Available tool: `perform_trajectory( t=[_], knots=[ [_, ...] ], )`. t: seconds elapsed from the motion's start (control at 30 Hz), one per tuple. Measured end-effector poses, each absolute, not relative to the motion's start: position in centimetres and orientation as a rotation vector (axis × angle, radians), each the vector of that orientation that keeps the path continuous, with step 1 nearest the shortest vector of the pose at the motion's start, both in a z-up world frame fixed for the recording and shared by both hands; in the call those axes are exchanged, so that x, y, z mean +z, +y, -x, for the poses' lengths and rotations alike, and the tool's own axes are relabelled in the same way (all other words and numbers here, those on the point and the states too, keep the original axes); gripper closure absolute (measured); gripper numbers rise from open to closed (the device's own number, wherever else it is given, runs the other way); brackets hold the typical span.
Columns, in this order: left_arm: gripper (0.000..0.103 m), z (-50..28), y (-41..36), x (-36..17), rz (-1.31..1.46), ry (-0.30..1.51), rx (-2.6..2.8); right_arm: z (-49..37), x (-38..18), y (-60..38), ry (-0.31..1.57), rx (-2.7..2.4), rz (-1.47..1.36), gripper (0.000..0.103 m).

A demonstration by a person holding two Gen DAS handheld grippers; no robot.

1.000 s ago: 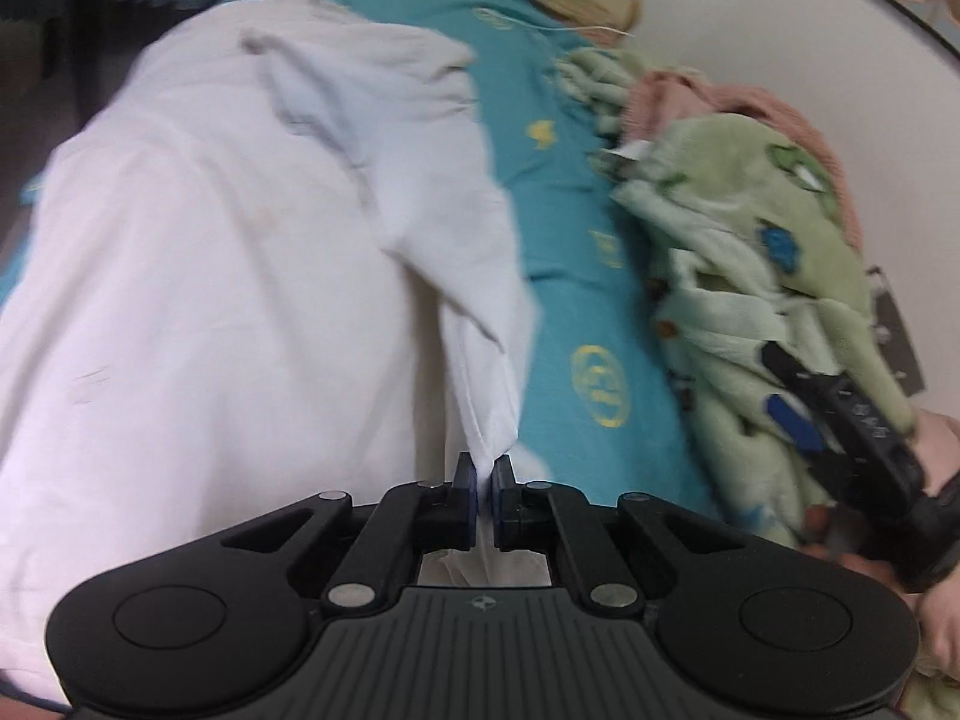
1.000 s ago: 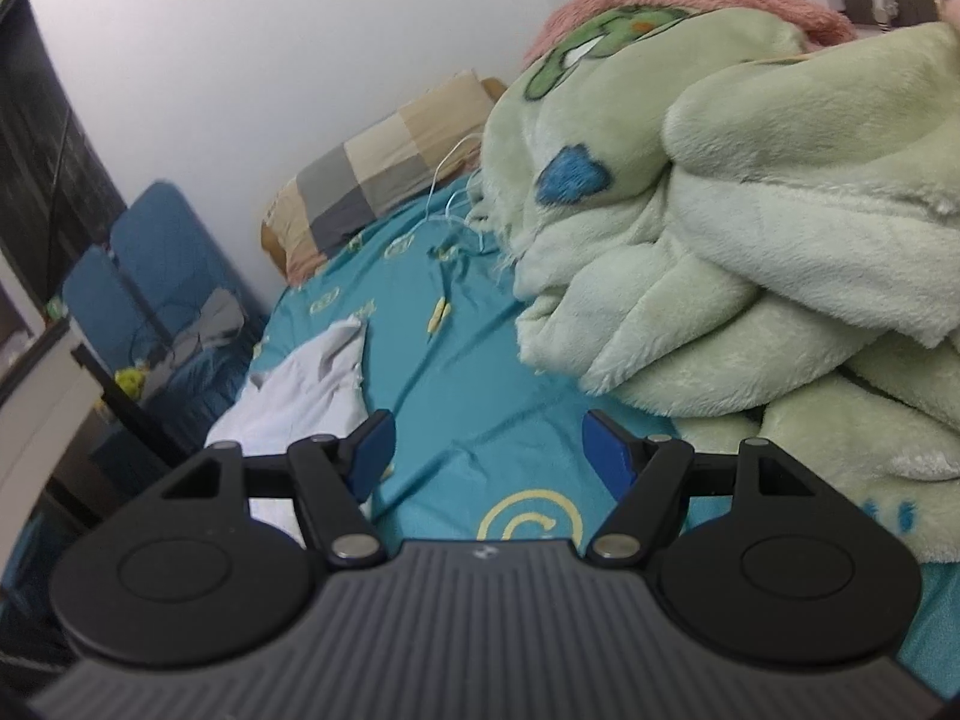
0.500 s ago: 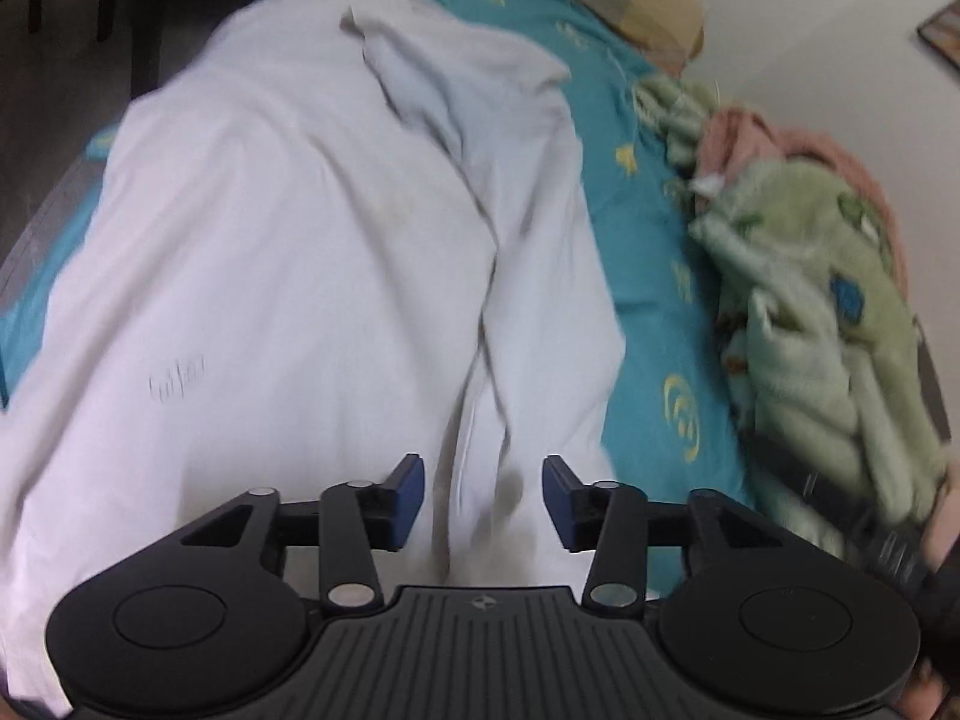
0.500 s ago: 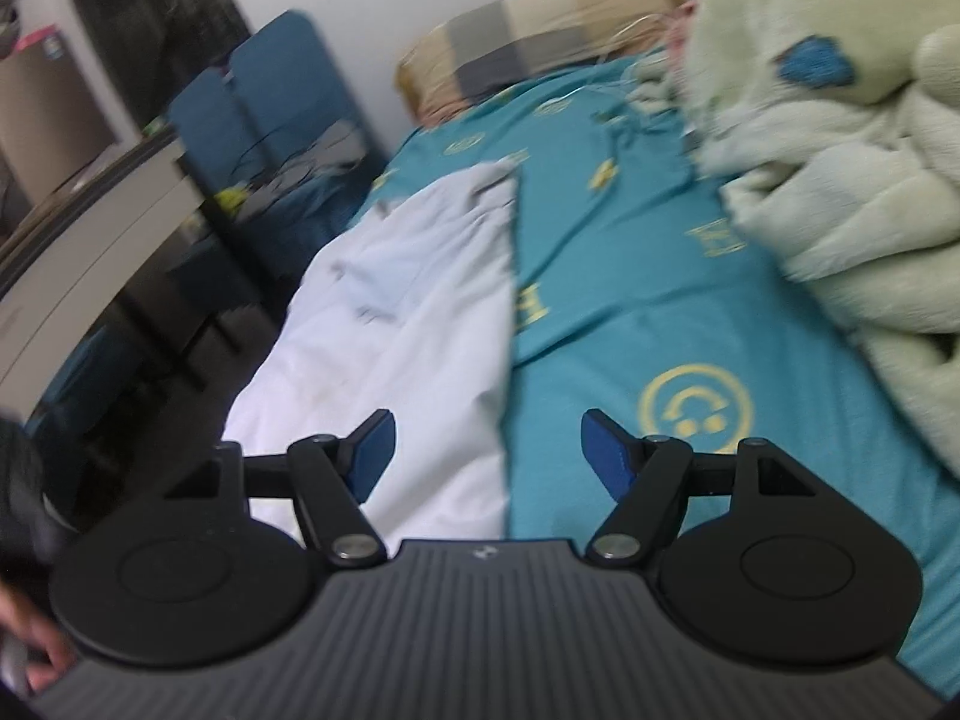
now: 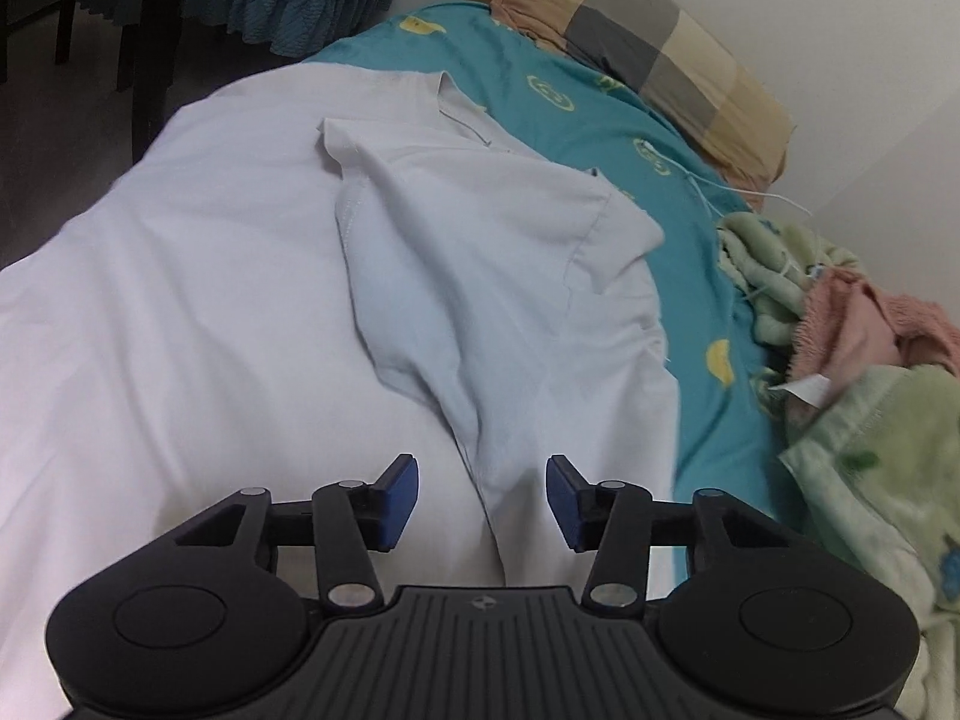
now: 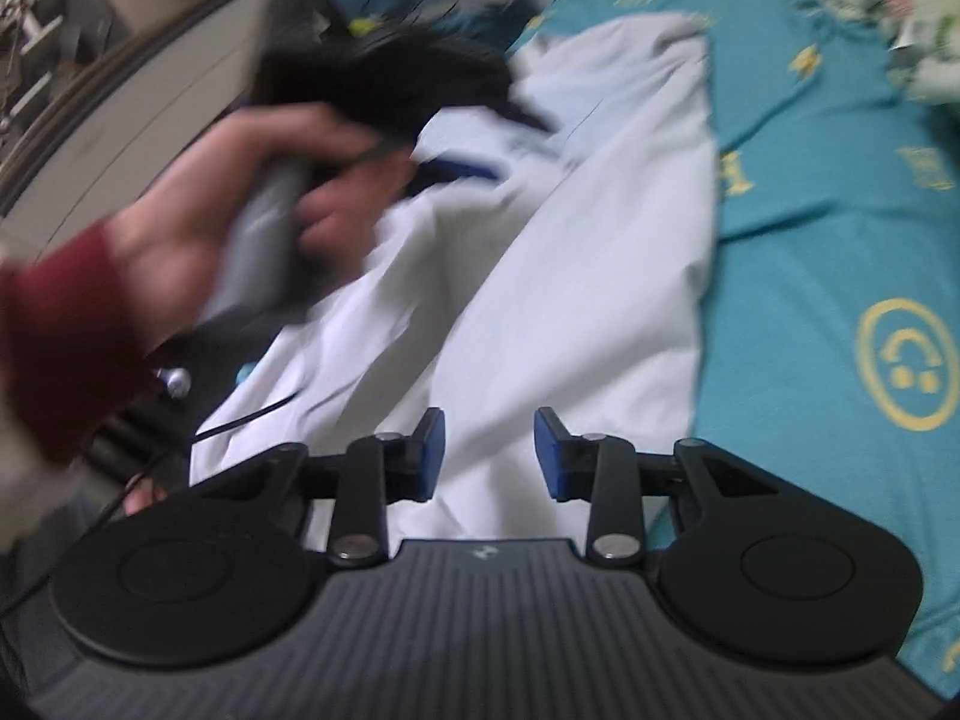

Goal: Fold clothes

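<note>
White shirt [image 5: 252,312] (sleeve folded in); flat on bed.

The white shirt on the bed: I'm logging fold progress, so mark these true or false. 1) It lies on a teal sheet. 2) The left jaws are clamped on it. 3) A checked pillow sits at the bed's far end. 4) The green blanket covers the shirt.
1) True: the white shirt lies on the teal sheet.
2) False: the left gripper has its jaws apart above the cloth, gripping nothing.
3) True: the checked pillow lies there.
4) False: the green blanket is bunched beside the shirt.
</note>
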State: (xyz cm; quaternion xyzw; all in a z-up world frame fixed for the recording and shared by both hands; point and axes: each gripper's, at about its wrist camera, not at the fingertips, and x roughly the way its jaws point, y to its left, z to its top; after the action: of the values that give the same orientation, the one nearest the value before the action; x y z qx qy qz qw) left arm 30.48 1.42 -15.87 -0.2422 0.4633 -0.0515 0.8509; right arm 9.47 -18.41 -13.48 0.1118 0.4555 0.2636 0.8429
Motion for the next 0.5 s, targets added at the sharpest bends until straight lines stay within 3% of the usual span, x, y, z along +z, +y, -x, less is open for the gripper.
perform_trajectory(
  t=[0.13,0.2,0.5],
  knots=[
    [0.078,-32.8,0.9,-17.1,0.482,0.982,-0.128,-10.2,-15.1,-17.7,1.064,0.581,-0.222,0.067],
    [0.095,-33.8,0.6,-16.8,0.448,0.978,-0.130,-10.2,-15.5,-17.3,1.091,0.600,-0.217,0.067],
    [0.099,-37.1,0.2,-13.0,0.249,0.929,-0.016,-9.1,-15.1,-16.1,1.110,0.628,-0.191,0.067]
  ],
)
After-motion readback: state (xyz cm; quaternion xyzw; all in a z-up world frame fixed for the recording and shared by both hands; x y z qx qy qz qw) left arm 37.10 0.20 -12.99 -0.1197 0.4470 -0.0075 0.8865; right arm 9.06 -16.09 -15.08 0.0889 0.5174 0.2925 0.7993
